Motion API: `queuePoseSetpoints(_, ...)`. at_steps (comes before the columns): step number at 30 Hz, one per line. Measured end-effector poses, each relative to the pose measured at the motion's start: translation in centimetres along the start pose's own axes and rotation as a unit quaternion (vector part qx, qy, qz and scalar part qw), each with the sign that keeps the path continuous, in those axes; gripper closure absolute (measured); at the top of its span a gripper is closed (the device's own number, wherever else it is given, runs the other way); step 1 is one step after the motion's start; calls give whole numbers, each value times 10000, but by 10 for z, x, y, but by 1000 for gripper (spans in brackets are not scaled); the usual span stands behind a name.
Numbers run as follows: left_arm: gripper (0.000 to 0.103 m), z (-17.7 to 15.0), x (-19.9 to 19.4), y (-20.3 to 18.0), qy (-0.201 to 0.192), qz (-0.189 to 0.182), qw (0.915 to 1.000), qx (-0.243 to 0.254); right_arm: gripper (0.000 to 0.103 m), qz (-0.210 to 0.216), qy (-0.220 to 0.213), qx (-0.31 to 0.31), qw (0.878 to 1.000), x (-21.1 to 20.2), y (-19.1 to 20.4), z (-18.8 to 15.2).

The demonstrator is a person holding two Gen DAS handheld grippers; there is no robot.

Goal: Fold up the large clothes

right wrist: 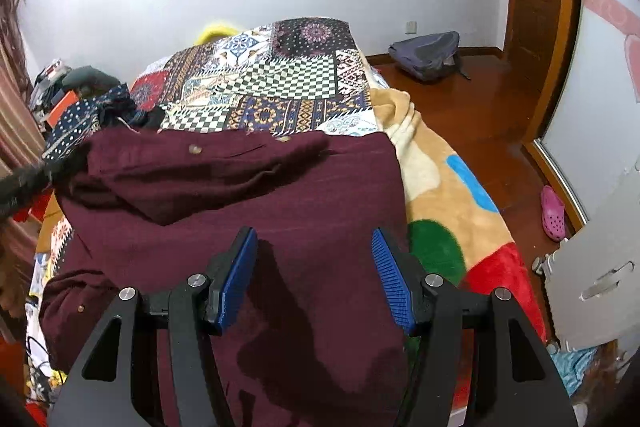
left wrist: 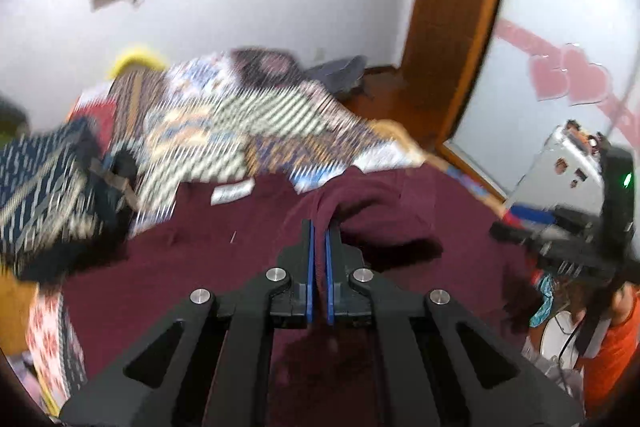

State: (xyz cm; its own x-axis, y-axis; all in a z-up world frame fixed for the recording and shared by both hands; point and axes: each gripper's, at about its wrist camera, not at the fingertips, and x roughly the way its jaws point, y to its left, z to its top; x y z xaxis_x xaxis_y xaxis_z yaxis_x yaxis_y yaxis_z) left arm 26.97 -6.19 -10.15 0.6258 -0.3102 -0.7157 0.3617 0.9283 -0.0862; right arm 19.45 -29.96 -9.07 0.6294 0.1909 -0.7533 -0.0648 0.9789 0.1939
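Left tool [left wrist: 319, 227], clamped on a fold of the maroon buttoned cloth garment [right wrist: 256, 211]; right tool [right wrist: 314, 247] half-open, empty, above it on the patchwork-covered bed [right wrist: 280, 75]. Fold under way; next, carry the pinched edge toward 12 o'clock.

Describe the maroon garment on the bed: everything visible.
The maroon garment is a large, matte woven shirt with small pale buttons along a placket. It lies spread but rumpled on the patchwork bedspread, one part folded over the body. The left gripper is shut on a raised bunch of its fabric. The right gripper is open above the cloth, nothing between its pads.
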Motion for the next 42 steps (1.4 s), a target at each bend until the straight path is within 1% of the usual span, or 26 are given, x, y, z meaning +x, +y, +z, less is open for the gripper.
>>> queuePoseSetpoints(2,100,-18,4,10,142,307,9994,-36,47,-30,68,-7,10000,4,1,-1)
queuePoseSetpoints(3,100,-29,9,17,282,409,9987,-113,47,-54,104,-1,9999,7,2,-2)
queuePoseSetpoints(6,100,-52,25,33,775,266,9960,-359,47,-99,191,47,9998,12,4,-6)
queuePoseSetpoints(7,100,-57,28,38,894,269,9949,-389,47,-106,234,81,9996,15,4,-8)
queuePoseSetpoints(9,99,-62,34,45,1079,299,9929,-411,47,-131,283,143,9994,17,4,-11)
queuePoseSetpoints(10,98,-62,34,47,1093,274,9927,-426,47,-145,289,158,9994,17,4,-12)
queuePoseSetpoints(12,91,-52,30,49,1025,178,9936,-441,47,-156,275,180,9993,15,5,-13)
queuePoseSetpoints(13,81,-47,27,49,965,152,9943,-417,47,-153,268,196,9993,14,5,-12)
queuePoseSetpoints(14,65,-40,22,47,859,155,9956,-346,47,-145,257,214,9993,13,4,-11)
queuePoseSetpoints(15,56,-35,16,44,751,177,9966,-276,47,-140,248,228,9993,12,4,-10)
queuePoseSetpoints(16,45,-26,12,40,598,216,9978,-173,47,-129,229,241,9994,10,4,-9)
queuePoseSetpoints(17,39,-16,9,34,463,210,9987,-41,47,-120,205,245,9994,9,3,-8)
queuePoseSetpoints(20,30,10,12,13,375,111,9989,277,47,-137,112,225,9996,5,2,-6)
queuePoseSetpoints(21,29,17,14,7,360,20,9988,320,47,-150,86,217,9996,4,2,-5)
queuePoseSetpoints(23,24,34,25,-8,396,-295,9982,339,47,-149,23,208,9997,0,-1,-4)
queuePoseSetpoints(24,23,41,30,-15,431,-407,9977,340,47,-147,4,213,9997,-1,-3,-4)
queuePoseSetpoints(27,23,58,59,-44,705,-649,9941,512,47,-150,-40,281,9995,-3,-11,-4)
queuePoseSetpoints(29,23,63,81,-60,902,-672,9914,671,47,-170,-64,341,9993,-4,-16,-4)
queuePoseSetpoints(32,23,63,115,-76,1323,-701,9855,803,47,-191,-79,478,9986,-5,-28,-4)
queuePoseSetpoints(35,24,57,153,-78,1834,-685,9790,574,47,-238,-83,614,9978,-6,-40,-6)
queuePoseSetpoints(36,26,55,164,-76,2003,-731,9761,430,47,-237,-80,653,9976,-6,-43,-7)
queuePoseSetpoints(38,50,50,178,-73,2184,-794,9723,240,47,-238,-76,745,9969,-6,-49,-8)
queuePoseSetpoints(39,55,47,184,-70,2256,-910,9699,140,47,-240,-72,786,9966,-6,-52,-8)
queuePoseSetpoints(40,66,45,185,-65,2234,-998,9696,34,47,-243,-68,825,9963,-6,-55,-9)
queuePoseSetpoints(41,73,46,182,-64,2180,-1010,9707,-34,47,-240,-65,853,9960,-6,-56,-9)
queuePoseSetpoints(42,76,47,178,-60,2076,-991,9731,-79,47,-231,-63,880,9958,-6,-58,-9)
